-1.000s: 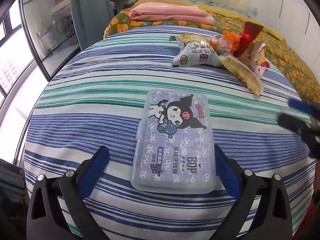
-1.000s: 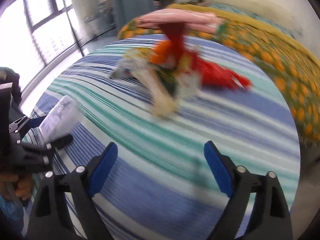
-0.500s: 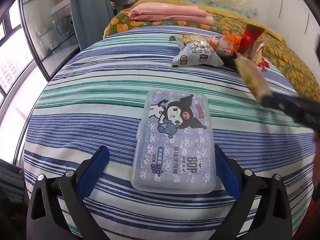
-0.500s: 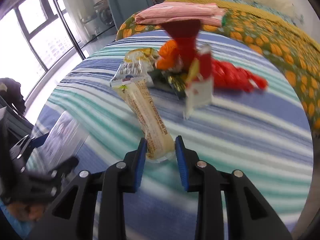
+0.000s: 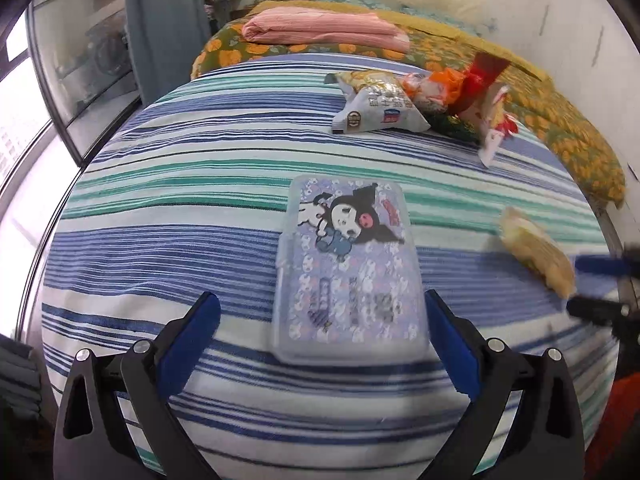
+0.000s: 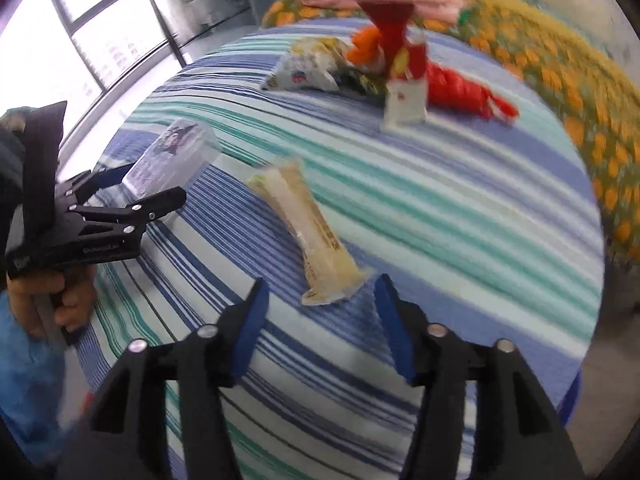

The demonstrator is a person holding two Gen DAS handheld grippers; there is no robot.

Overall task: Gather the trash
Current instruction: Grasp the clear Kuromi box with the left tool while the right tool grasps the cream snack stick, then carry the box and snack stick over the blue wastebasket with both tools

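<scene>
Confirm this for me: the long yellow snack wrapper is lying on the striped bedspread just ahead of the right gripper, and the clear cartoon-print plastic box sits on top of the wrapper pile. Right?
Not quite. The long yellow snack wrapper does lie on the striped bedspread ahead of the right gripper, whose jaws are opening. But the clear cartoon-print plastic box lies apart from the wrapper pile, flat on the bedspread between the left gripper's fingers, as the left wrist view shows.

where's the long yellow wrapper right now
The long yellow wrapper lies on the striped bedspread just ahead of the right gripper, whose jaws are opening with its near end between them, untouched; the plastic box is to its left.
</scene>
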